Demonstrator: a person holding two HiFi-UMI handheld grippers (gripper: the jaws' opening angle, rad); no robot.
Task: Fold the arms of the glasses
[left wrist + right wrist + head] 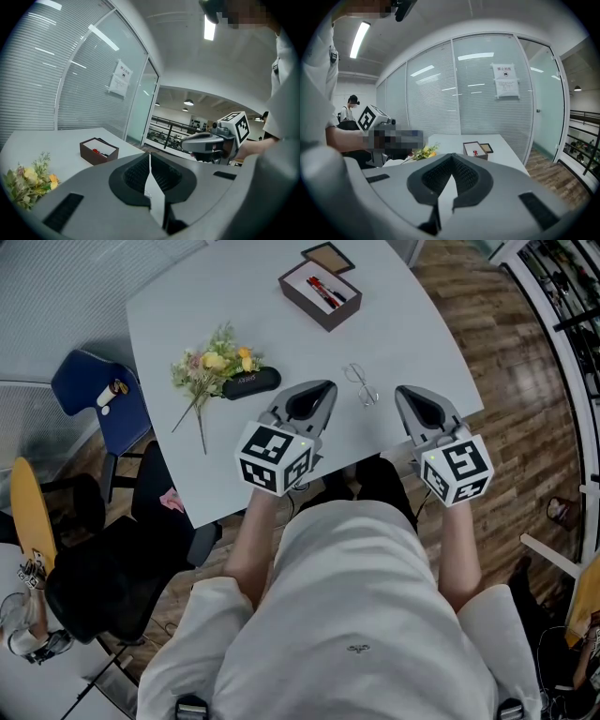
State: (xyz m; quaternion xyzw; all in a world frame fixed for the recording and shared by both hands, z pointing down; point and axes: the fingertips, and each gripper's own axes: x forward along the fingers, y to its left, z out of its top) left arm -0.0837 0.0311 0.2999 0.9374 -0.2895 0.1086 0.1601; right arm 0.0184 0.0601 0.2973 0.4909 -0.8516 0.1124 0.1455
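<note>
Thin wire-framed glasses (360, 383) lie on the pale grey table (403, 324) near its front edge, too small to tell how the arms stand. My left gripper (323, 388) hovers just left of them, jaws shut and empty (150, 157). On the other side, my right gripper (405, 393) also stands shut with nothing in it (451, 157). Neither touches the glasses. Both gripper views look over the table and the glasses are hidden in them.
A black glasses case (251, 382) lies beside a small bunch of flowers (214, 367) left of the left gripper. A brown box (320, 292) with red pens sits at the back. A blue chair (98, 399) and black chair (122, 559) stand at the left.
</note>
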